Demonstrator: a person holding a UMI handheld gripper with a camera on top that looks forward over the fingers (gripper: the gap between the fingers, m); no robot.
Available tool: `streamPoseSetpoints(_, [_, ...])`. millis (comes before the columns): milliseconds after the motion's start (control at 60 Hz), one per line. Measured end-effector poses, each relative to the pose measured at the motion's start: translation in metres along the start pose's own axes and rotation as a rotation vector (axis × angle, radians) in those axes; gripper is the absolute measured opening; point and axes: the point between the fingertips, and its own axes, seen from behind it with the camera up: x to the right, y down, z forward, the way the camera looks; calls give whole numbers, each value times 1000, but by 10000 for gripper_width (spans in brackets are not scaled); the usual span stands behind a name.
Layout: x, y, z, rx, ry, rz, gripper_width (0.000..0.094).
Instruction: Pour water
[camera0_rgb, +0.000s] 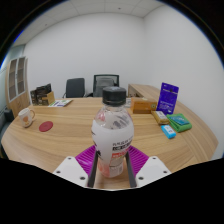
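Bottle (112, 135) upright between level hand-held gripper (112, 163) fingers, pads pressing

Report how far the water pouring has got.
Done: the gripper has the bottle between its fingers, apparently clamped. In hand: the bottle is upright, black cap on. Left: uncapping, tilting and pouring, perhaps into the white cup across the table.
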Motion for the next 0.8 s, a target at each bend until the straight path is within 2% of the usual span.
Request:
streamPoseSetpoints(200, [0,-2,2,25,13,26,348])
streamPoseSetpoints(217, [0,-2,2,27,16,22,310])
streamPoseSetpoints(400, [5,-9,1,26,82,-24,309])
streamPoseSetpoints(617, [-16,-86,-6,68,229,-179,308])
streamPoseSetpoints(800, [-71,-183,-10,120,442,-505,307])
